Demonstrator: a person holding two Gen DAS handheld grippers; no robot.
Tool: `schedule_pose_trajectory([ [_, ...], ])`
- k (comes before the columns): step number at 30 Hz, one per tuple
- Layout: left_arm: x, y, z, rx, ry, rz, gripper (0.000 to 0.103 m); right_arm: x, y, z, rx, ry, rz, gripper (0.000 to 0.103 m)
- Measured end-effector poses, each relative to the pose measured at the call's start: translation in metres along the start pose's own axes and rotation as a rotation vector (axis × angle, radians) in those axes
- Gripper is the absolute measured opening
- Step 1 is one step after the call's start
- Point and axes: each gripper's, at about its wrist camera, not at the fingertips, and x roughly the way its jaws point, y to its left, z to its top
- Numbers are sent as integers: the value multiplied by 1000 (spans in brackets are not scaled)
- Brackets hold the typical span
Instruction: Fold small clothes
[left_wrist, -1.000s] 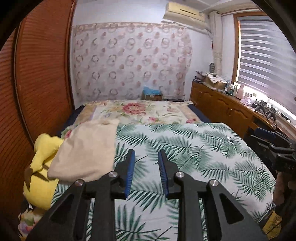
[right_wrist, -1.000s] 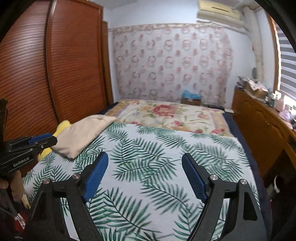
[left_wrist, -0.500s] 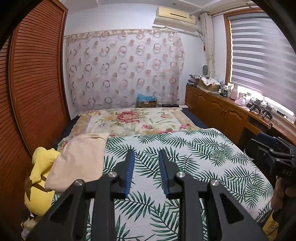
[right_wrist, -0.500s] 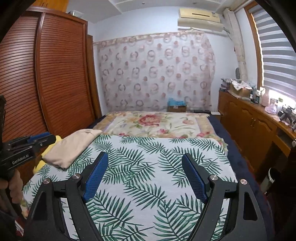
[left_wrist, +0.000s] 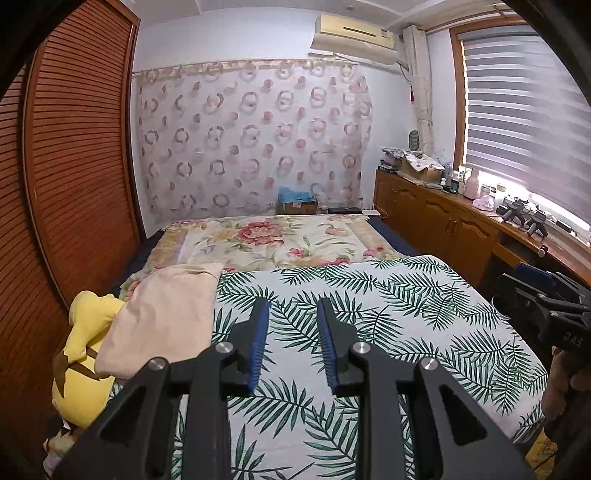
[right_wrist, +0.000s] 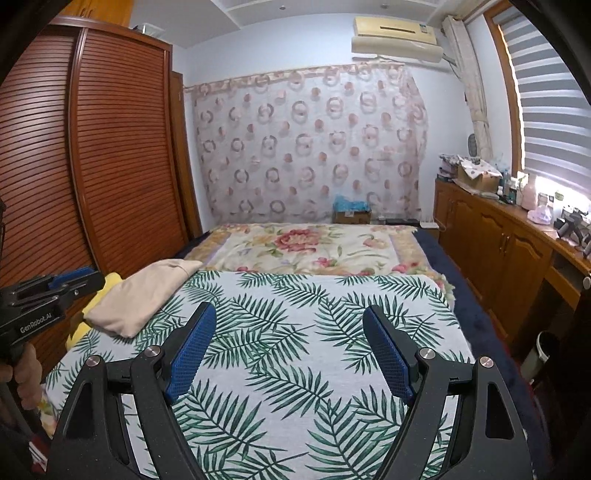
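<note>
Beige cloth, a folded garment (left_wrist: 162, 317), lies at the left edge of the leaf-print bedspread (left_wrist: 388, 306), resting partly on a yellow plush toy (left_wrist: 83, 343). Both grippers hover above the bed, holding nothing. The left gripper (left_wrist: 291, 341) has its jaws narrowly parted; the right gripper (right_wrist: 290, 354) is spread wide. This fold looks finished, so the next move likely calls for fetching another garment, though none is visible. Only the left view shows the plush toy clearly at lower left; the right view shows the wardrobe (right_wrist: 122, 147) top at upper left.
</note>
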Motion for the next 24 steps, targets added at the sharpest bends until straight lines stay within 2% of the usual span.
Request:
schedule_pose_trajectory([
  [24,-2,4,-3,-2,-7,4,26,0,2,0,3,2,2,83],
])
